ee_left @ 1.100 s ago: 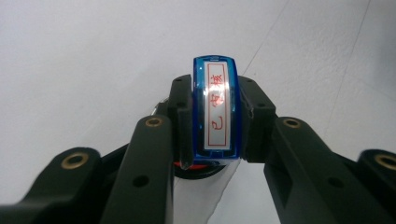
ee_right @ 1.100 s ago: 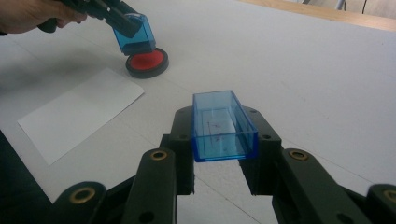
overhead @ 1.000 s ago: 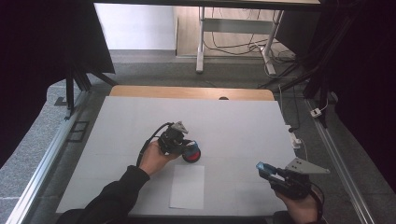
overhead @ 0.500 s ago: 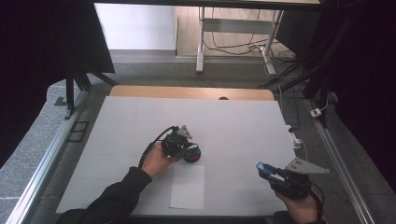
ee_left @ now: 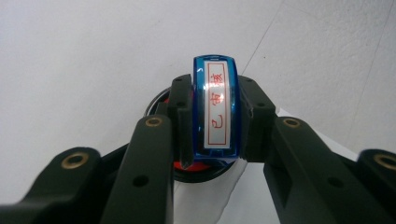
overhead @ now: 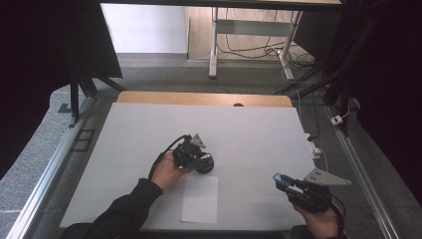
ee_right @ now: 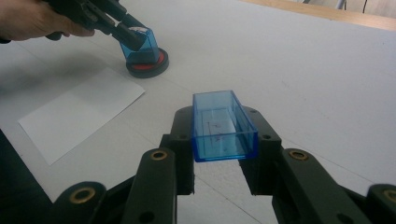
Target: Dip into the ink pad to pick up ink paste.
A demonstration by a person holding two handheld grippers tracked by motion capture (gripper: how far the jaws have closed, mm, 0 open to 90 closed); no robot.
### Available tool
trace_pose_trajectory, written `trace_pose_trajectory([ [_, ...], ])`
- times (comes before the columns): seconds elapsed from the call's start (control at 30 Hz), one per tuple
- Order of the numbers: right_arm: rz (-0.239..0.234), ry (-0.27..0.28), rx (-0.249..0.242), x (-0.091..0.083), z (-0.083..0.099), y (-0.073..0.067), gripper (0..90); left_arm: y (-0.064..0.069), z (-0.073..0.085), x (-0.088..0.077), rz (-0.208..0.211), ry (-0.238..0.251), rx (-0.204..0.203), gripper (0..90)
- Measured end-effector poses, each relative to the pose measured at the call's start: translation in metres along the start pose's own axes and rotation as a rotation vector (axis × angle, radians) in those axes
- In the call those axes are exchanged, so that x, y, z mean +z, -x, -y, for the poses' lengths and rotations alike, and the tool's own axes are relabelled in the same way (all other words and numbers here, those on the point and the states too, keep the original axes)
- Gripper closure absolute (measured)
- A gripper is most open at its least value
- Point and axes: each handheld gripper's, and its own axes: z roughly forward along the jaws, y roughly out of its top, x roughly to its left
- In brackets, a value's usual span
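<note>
High view: I see my left gripper (overhead: 203,160) near the middle of the white tabletop (overhead: 249,129), its fingers clenched on a blue translucent plastic stamp (overhead: 208,160) that is pressed down onto a round red ink pad in a black case (overhead: 204,167). A white sheet of paper (overhead: 200,199) lies flat just in front of the pad, toward me. My right gripper (overhead: 281,180) sits well apart at the near right edge, its fingers grasping a blue translucent plastic cap (overhead: 279,179). In the left gripper view, I can read what the high view cannot give me: the stamp (ee_left: 216,108) stands squarely between the two black fingers (ee_left: 182,119), pads tight on both sides, and its top carries a white label with red characters in a red frame; the red pad (ee_left: 196,165) peeks out beneath it. In the right gripper view, the cap (ee_right: 221,125) is an open hollow box, pinched between the fingers (ee_right: 183,140) with its opening upward, and farther off the stamp (ee_right: 140,45) leans slightly on the pad (ee_right: 148,67), with the paper (ee_right: 79,112) beside it.
</note>
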Motion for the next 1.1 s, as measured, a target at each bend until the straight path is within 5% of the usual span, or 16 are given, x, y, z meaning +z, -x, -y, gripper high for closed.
trace_pose_trajectory([
  [0.33,0.001,-0.003,0.0,0.0,0.0,0.0,68.6,-0.011,0.003,0.001,0.057,0.022,-0.105,70.2],
  [0.53,0.0,-0.003,0.001,0.001,0.0,0.0,68.6,-0.014,0.004,0.001,0.072,0.028,-0.134,70.3],
  [1.1,0.0,-0.003,0.002,0.001,0.0,-0.001,68.6,0.011,-0.004,0.003,-0.066,-0.023,0.008,70.3],
])
